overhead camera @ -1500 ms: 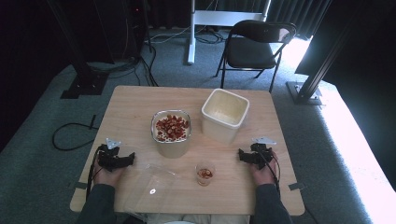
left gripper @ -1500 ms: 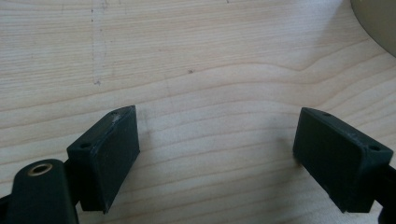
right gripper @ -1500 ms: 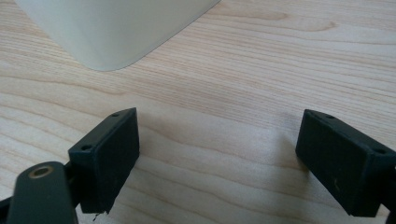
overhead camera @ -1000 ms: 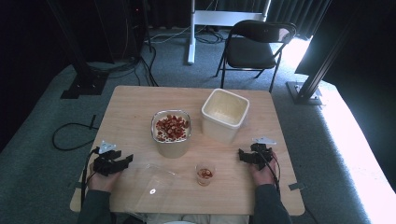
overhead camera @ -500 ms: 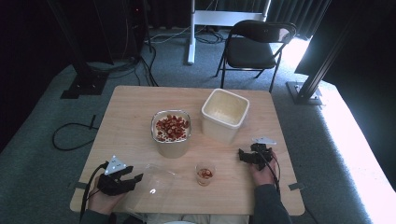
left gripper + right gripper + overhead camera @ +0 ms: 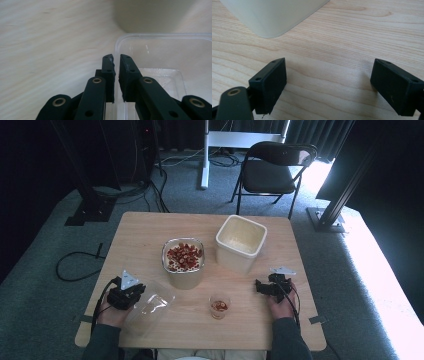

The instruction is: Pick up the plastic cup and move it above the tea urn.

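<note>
A clear plastic lid [image 6: 152, 306] lies near the table's front left, with one side lifted off the wood. My left gripper [image 6: 141, 291] has just closed on its rim. In the left gripper view the jaws [image 6: 117, 60] stand nearly together with the lid's [image 6: 162, 57] edge pinched between the pads. My right gripper [image 6: 258, 286] rests open at the front right, pointing left. In the right gripper view its jaws [image 6: 329, 75] stand wide apart over bare wood, holding nothing.
A container of red pieces [image 6: 183, 262] stands mid-table, with a white square tub [image 6: 240, 242] to its right; the tub [image 6: 269, 15] is just ahead of my right gripper. A small glass cup [image 6: 219, 306] with red pieces stands front centre. A chair [image 6: 272, 170] stands beyond the wooden table [image 6: 150, 230].
My left gripper moved toward the front edge, then right and up onto the lid, and shut on its rim; the lid's edge has lifted. The right gripper has not moved.
</note>
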Demonstrator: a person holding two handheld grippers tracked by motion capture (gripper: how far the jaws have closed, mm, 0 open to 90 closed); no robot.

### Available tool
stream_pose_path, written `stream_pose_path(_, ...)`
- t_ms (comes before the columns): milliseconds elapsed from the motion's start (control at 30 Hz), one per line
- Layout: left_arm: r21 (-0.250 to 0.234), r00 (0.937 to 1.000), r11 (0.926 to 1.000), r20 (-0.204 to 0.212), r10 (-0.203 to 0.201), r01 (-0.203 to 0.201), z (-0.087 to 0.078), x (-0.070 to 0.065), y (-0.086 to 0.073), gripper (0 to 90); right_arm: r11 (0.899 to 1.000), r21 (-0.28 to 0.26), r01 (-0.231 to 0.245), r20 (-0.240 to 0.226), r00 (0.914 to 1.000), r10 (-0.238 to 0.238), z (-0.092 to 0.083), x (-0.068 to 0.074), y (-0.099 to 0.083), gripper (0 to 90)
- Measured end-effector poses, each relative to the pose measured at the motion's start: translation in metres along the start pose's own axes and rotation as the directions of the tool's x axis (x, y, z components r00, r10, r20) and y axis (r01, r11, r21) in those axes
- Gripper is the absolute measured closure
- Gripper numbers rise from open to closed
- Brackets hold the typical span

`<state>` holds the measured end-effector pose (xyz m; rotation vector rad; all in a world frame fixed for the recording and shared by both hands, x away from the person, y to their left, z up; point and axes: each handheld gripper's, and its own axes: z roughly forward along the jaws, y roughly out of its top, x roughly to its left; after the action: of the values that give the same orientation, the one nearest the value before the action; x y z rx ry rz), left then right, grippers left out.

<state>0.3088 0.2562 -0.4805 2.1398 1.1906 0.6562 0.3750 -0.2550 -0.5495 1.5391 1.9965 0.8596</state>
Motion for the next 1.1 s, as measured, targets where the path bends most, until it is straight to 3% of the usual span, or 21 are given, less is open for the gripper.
stream_pose_path(233, -0.022, 0.9946, 0.9955, -0.047, -0.093, 0.092, 0.009, 0.031, 0.007, 84.7, 1.0, 0.0, 0.0, 0.0, 1.0, 0.0, 0.0, 0.0, 0.0, 13.0)
stream_pose_path(400, -0.046, 0.9928, 0.9923, -0.027, -0.116, 0.115, -0.004, 0.033, 0.003, 70.1, 1.0, 0.0, 0.0, 0.0, 1.0, 0.0, 0.0, 0.0, 0.0, 13.0)
stream_pose_path(467, -0.044, 0.9913, 0.991, -0.031, -0.128, 0.127, -0.02, 0.031, -0.008, 65.7, 1.0, 0.0, 0.0, 0.0, 1.0, 0.0, 0.0, 0.0, 0.0, 13.0)
stream_pose_path(567, -0.047, 0.99, 0.9898, -0.036, -0.136, 0.135, -0.03, 0.029, -0.016, 61.8, 1.0, 0.0, 0.0, 0.0, 1.0, 0.0, 0.0, 0.0, 0.0, 13.0)
stream_pose_path(600, -0.041, 0.9882, 0.9887, -0.045, -0.146, 0.144, -0.04, 0.028, -0.026, 61.1, 1.0, 0.0, 0.0, 0.0, 1.0, 0.0, 0.0, 0.0, 0.0, 13.0)
stream_pose_path(700, -0.032, 0.985, 0.9861, -0.051, -0.165, 0.163, -0.046, 0.028, -0.037, 59.1, 1.0, 0.0, 0.0, 0.0, 1.0, 0.0, 0.0, 0.0, 0.0, 13.0)
stream_pose_path(733, -0.027, 0.9799, 0.9811, -0.052, -0.193, 0.192, -0.05, 0.029, -0.048, 58.5, 1.0, 0.0, 0.0, 0.0, 1.0, 0.0, 0.0, 0.0, 0.0, 13.0)
stream_pose_path(833, -0.024, 0.9778, 0.979, -0.05, -0.203, 0.202, -0.05, 0.03, -0.051, 57.7, 1.0, 0.0, 0.0, 0.0, 1.0, 0.0, 0.0, 0.0, 0.0, 13.0)
stream_pose_path(867, -0.01, 0.9728, 0.9733, -0.032, -0.23, 0.229, -0.047, 0.032, -0.058, 57.0, 1.0, 0.0, 0.0, 0.0, 1.0, 0.0, 0.0, 0.0, 0.0, 13.0)
stream_pose_path(967, 0.008, 0.9726, 0.9728, -0.022, -0.231, 0.232, -0.042, 0.033, -0.06, 57.8, 1.0, 0.0, 0.0, 0.0, 1.0, 0.0, 0.0, 0.0, 0.0, 13.0)
stream_pose_path(1100, 0.054, 0.9724, 0.9711, 0.005, -0.233, 0.233, -0.03, 0.033, -0.061, 69.7, 1.0, 0.0, 0.0, 0.0, 1.0, 0.0, 0.0, 0.0, 0.0, 13.0)
